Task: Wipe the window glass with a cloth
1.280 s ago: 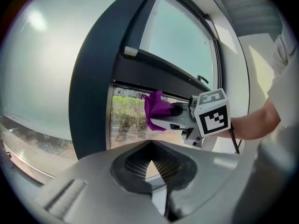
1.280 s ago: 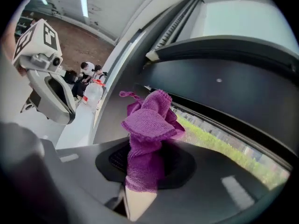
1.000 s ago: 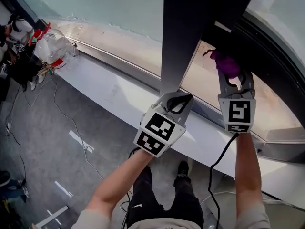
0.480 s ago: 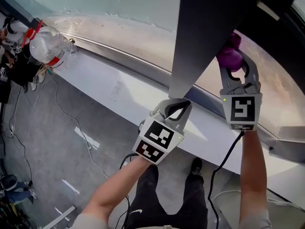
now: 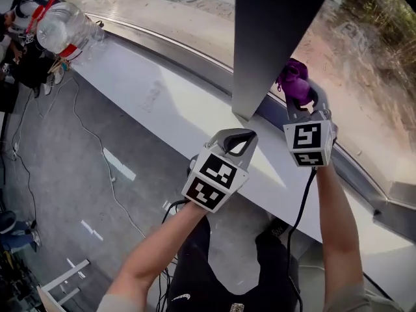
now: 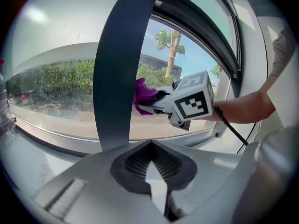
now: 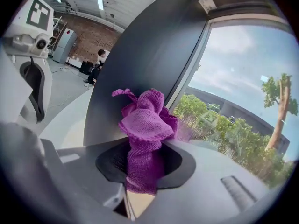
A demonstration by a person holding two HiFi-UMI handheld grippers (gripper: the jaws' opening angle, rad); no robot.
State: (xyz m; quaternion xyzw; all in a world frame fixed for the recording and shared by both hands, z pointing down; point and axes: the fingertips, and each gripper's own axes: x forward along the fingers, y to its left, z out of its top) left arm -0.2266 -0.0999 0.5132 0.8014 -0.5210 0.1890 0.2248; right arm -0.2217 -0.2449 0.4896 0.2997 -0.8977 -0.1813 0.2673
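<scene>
A purple cloth [image 5: 292, 79] is bunched in the jaws of my right gripper [image 5: 296, 91], which is shut on it and holds it up against the window glass [image 5: 364, 57], just right of the dark window post [image 5: 273, 38]. In the right gripper view the cloth [image 7: 145, 125] stands up from the jaws, with the glass [image 7: 243, 101] to its right. My left gripper [image 5: 238, 135] is shut and holds nothing, low over the white sill [image 5: 169, 103] at the foot of the post. The left gripper view shows the right gripper [image 6: 187, 104] and cloth [image 6: 142, 97] beyond the post [image 6: 121, 69].
A clear plastic bottle [image 5: 62, 28] lies at the far left end of the sill. Cables [image 5: 84, 142] trail over the grey floor below. A person [image 5: 13, 38] is at the left edge. The right gripper's cord [image 5: 302, 200] hangs along the forearm.
The right gripper has brought the cloth left and lower on the glass, closer to the post. The head view has tilted, so more ground outside shows. The left gripper has hardly moved.
</scene>
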